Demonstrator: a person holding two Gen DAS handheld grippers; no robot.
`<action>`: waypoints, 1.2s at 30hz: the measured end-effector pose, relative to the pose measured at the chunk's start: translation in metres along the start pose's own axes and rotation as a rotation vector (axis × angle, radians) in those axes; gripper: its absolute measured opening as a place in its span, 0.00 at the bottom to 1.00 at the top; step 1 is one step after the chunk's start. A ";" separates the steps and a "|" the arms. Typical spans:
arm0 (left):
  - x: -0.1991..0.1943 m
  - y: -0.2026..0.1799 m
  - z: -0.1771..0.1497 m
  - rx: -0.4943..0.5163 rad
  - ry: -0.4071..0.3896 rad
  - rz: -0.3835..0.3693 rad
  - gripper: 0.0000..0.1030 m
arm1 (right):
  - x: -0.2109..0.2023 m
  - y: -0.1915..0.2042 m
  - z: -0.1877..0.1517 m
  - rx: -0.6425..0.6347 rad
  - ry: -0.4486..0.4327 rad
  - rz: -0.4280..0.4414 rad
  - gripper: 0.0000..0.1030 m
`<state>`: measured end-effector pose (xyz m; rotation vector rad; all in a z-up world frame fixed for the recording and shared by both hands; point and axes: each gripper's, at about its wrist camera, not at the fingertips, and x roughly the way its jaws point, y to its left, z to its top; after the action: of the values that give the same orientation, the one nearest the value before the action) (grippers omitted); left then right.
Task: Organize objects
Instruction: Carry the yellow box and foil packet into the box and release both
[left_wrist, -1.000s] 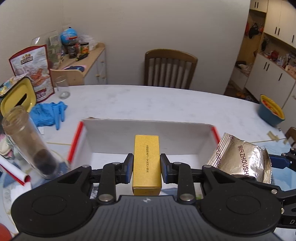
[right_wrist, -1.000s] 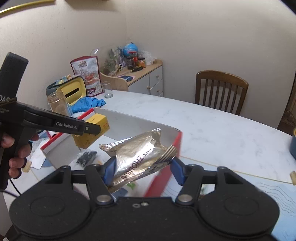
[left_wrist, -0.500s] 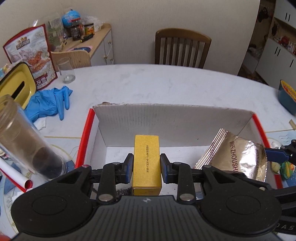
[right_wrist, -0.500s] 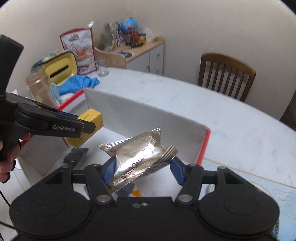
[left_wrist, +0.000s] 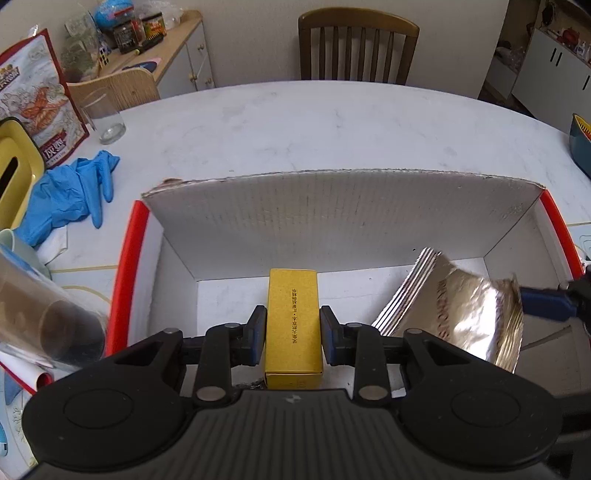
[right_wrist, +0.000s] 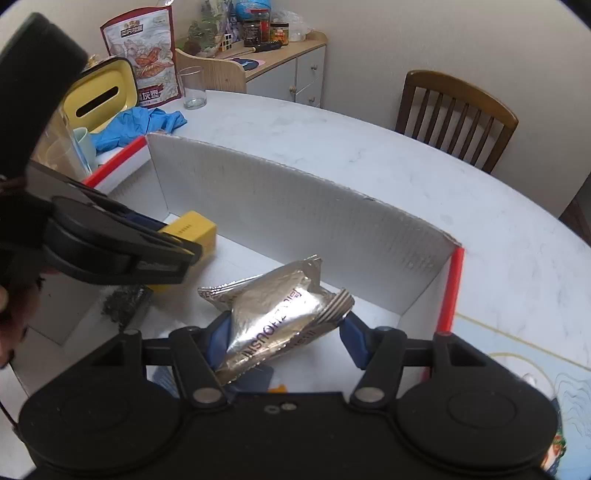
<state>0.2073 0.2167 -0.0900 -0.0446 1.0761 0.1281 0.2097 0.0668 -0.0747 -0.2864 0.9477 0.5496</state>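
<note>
My left gripper (left_wrist: 293, 334) is shut on a long yellow box (left_wrist: 293, 325), held lengthwise inside the open white cardboard box with red edges (left_wrist: 343, 221). To its right, my right gripper (right_wrist: 284, 338) is shut on a crinkled silver foil packet (right_wrist: 275, 317), held above the carton's floor. In the right wrist view the yellow box (right_wrist: 192, 230) shows past the left gripper's black body (right_wrist: 110, 247). The foil packet (left_wrist: 461, 310) also appears in the left wrist view, with one blue pad of the right gripper at its right edge.
Inside the carton lies a small dark packet (right_wrist: 123, 306). Left of it stand a glass jar (left_wrist: 44, 317), blue gloves (left_wrist: 70, 195), a yellow tissue holder (right_wrist: 98, 98), a drinking glass (left_wrist: 105, 118) and a snack bag (right_wrist: 147, 55). A wooden chair (left_wrist: 356, 44) stands behind the white table (left_wrist: 332, 125).
Both grippers have come forward and down over the carton, tilting further downward. The yellow box and the foil packet are now inside its walls, still gripped.
</note>
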 end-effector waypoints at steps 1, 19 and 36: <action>0.002 0.000 0.001 0.004 0.010 0.001 0.29 | 0.000 0.004 0.000 -0.016 0.001 -0.003 0.58; 0.017 0.000 0.001 0.026 0.113 -0.005 0.29 | 0.022 0.010 -0.001 -0.033 0.129 -0.004 0.62; -0.019 -0.001 -0.007 -0.010 0.028 -0.015 0.59 | -0.008 0.012 -0.004 -0.094 0.058 -0.004 0.81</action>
<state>0.1926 0.2136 -0.0762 -0.0637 1.1030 0.1196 0.1968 0.0722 -0.0703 -0.3901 0.9788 0.5854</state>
